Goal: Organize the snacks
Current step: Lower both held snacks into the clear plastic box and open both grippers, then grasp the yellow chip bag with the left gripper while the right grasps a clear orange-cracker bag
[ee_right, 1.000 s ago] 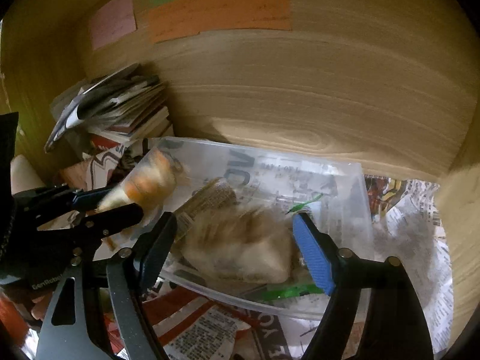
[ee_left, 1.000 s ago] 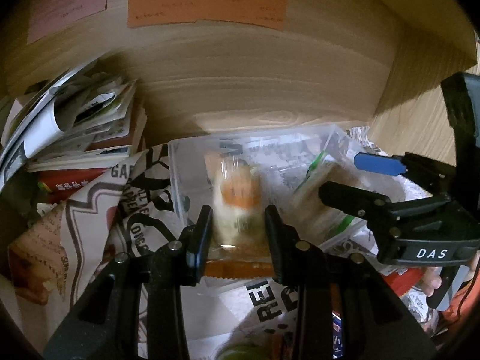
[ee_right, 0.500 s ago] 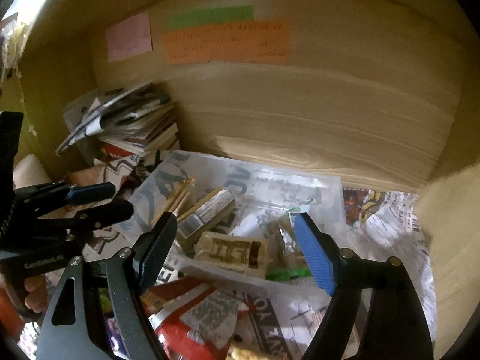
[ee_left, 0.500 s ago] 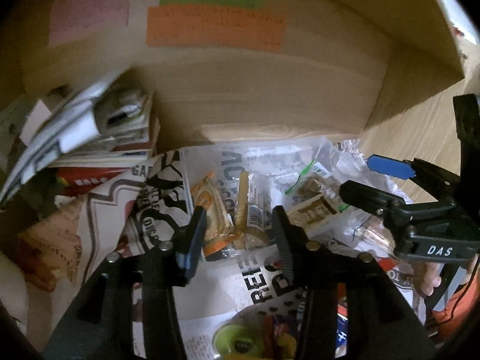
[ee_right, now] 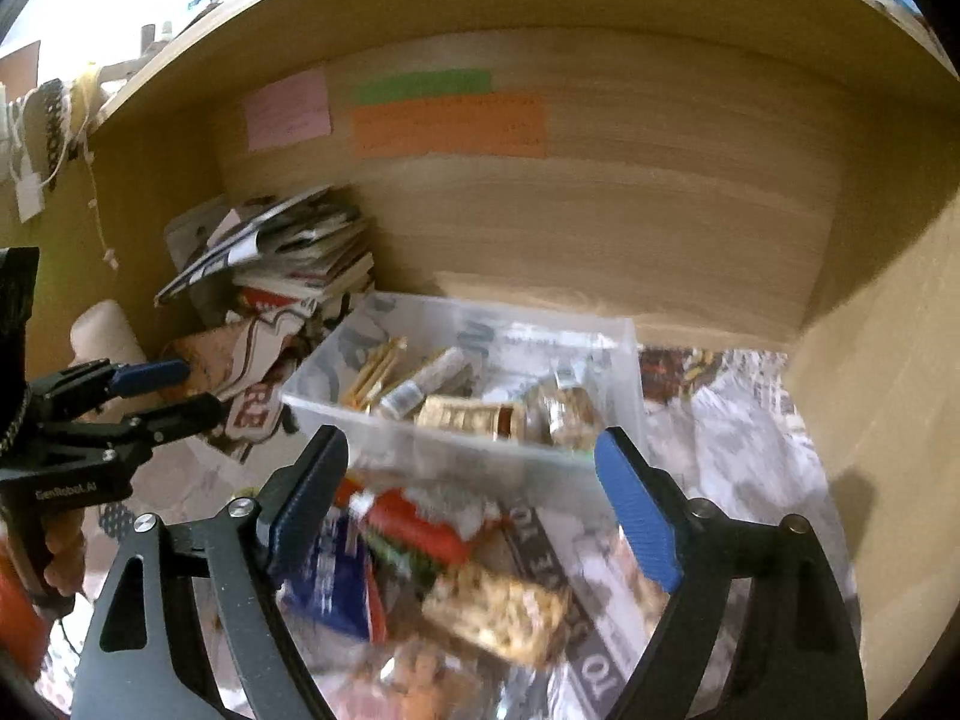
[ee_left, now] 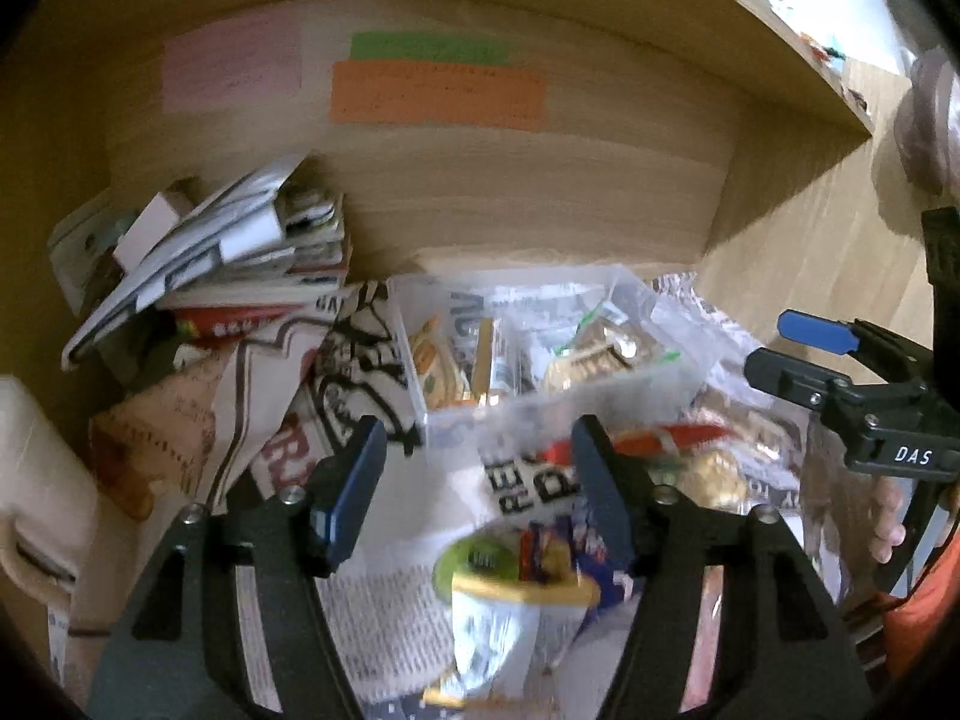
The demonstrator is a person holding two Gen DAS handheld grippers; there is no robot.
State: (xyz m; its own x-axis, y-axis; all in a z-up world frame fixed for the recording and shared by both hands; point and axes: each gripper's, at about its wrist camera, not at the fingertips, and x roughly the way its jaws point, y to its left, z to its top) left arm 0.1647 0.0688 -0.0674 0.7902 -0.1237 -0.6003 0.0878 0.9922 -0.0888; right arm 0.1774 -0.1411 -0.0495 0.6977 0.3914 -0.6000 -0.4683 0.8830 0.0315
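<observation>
Left wrist view: the left tongs [ee_left: 480, 480] stood with jaws apart and nothing between the pads; the jaws had just been opening. Directly beneath them lay loose snack packets [ee_left: 528, 576] on the newspaper-covered surface [ee_left: 384, 612], among them a packet with a green and yellow end, blurred. Beyond the fingertips stood the clear plastic bin [ee_left: 564, 402], holding several wrapped snacks: an orange-and-white packet [ee_left: 438, 366] at its left side, a narrow bar beside it, and gold-brown packets at its right. The right tongs [ee_left: 786, 348] appeared at the right edge, held by a hand [ee_left: 888, 516], near the bin but clear of it.

Right wrist view: the right tongs [ee_right: 474, 480] were widely spread and gripped nothing; the jaws had just been opening further. Below them lay a loose pile of snacks [ee_right: 456, 576] on the surface, including a blue packet, a red packet and a nut bar. The bin [ee_right: 456, 450] stood just beyond the fingertips, with wrapped bars inside. The left tongs [ee_right: 174, 390] were visible at the left edge.

Further back, a stack of magazines [ee_right: 294, 258] rested left of the bin against the wooden back panel [ee_right: 630, 228]. Pink [ee_right: 288, 111], green [ee_right: 423, 86] and orange [ee_right: 450, 126] notes were stuck to that panel.
</observation>
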